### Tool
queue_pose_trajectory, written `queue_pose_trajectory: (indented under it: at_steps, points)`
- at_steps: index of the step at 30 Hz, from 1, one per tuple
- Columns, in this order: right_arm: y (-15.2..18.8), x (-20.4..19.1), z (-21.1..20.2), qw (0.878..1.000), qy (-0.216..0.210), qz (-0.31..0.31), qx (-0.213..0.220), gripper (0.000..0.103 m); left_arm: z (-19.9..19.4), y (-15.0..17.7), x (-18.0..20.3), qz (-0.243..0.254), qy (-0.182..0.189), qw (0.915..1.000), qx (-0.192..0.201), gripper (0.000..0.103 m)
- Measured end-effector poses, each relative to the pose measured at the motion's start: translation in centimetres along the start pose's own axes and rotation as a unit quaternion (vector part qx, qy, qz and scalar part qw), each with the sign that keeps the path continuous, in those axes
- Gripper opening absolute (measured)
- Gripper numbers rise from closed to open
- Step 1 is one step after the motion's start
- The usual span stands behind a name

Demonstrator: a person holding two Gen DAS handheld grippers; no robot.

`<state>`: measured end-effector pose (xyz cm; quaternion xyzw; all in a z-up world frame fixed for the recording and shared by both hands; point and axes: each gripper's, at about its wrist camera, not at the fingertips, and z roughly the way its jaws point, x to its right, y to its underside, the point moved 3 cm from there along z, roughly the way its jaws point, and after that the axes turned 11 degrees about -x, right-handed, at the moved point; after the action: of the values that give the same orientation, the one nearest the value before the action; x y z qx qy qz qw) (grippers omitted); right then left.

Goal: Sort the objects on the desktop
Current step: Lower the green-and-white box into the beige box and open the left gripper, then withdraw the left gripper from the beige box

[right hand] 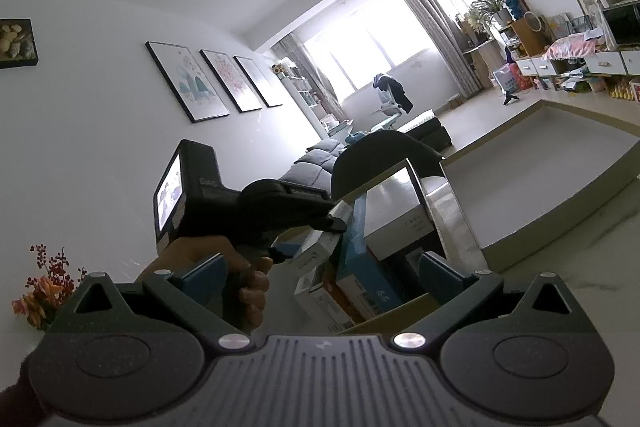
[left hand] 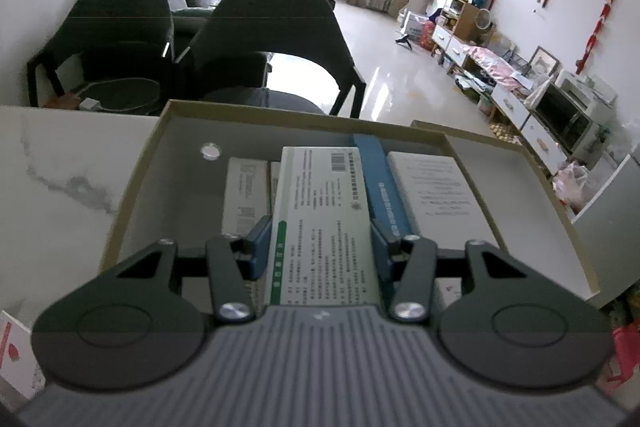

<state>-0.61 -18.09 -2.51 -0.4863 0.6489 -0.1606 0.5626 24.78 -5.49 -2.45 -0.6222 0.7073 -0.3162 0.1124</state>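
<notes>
My left gripper (left hand: pixel 322 247) is shut on a white medicine box with a green stripe (left hand: pixel 324 223) and holds it over the open cardboard box (left hand: pixel 132 195). In the box lie a blue box on edge (left hand: pixel 380 179), a white box at right (left hand: pixel 436 183) and smaller white boxes at left (left hand: pixel 244 191). My right gripper (right hand: pixel 324 279) is open and empty, just in front of the same cardboard box (right hand: pixel 456 223). There the left gripper (right hand: pixel 312 223) shows, held by a hand, with the blue box (right hand: pixel 360 267) beside it.
The cardboard box sits on a white marble table (left hand: pixel 56 179). Two dark chairs (left hand: pixel 276 39) stand behind the table. A second shallow tray (right hand: pixel 560 179) lies at the right. A red-printed card (left hand: pixel 12 351) lies at the table's near left.
</notes>
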Motion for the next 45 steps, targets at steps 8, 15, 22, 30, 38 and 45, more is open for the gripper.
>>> queue_pose_trajectory:
  at_steps: [8, 15, 22, 30, 38, 45]
  points:
    - [0.0, -0.6, -0.4, 1.0, 0.002, -0.006, 0.002, 0.102, -0.6, 0.3, -0.4, 0.001, 0.013, 0.9999, -0.005, 0.051]
    - [-0.1, -1.0, -0.3, 1.0, 0.005, -0.01, 0.002, 0.102, -2.4, 0.4, -0.8, 0.004, 0.023, 0.9997, 0.011, 0.068]
    - [0.0, -1.6, -0.4, 1.0, 0.005, -0.017, 0.004, 0.102, -4.3, 0.9, -1.2, 0.006, 0.036, 0.9989, 0.029, 0.074]
    - [0.2, -3.0, -0.6, 1.0, 0.001, -0.029, 0.005, 0.102, -5.9, 1.5, -2.0, 0.007, 0.041, 0.9983, 0.041, 0.077]
    - [0.5, -4.2, -0.9, 0.999, -0.003, -0.037, 0.004, 0.102, -7.5, 2.8, -3.1, 0.004, 0.056, 0.9969, 0.056, 0.079]
    - [0.8, -5.1, -0.9, 0.999, -0.005, -0.044, 0.002, 0.102, -8.9, 4.0, -4.1, 0.003, 0.066, 0.9953, 0.071, 0.081]
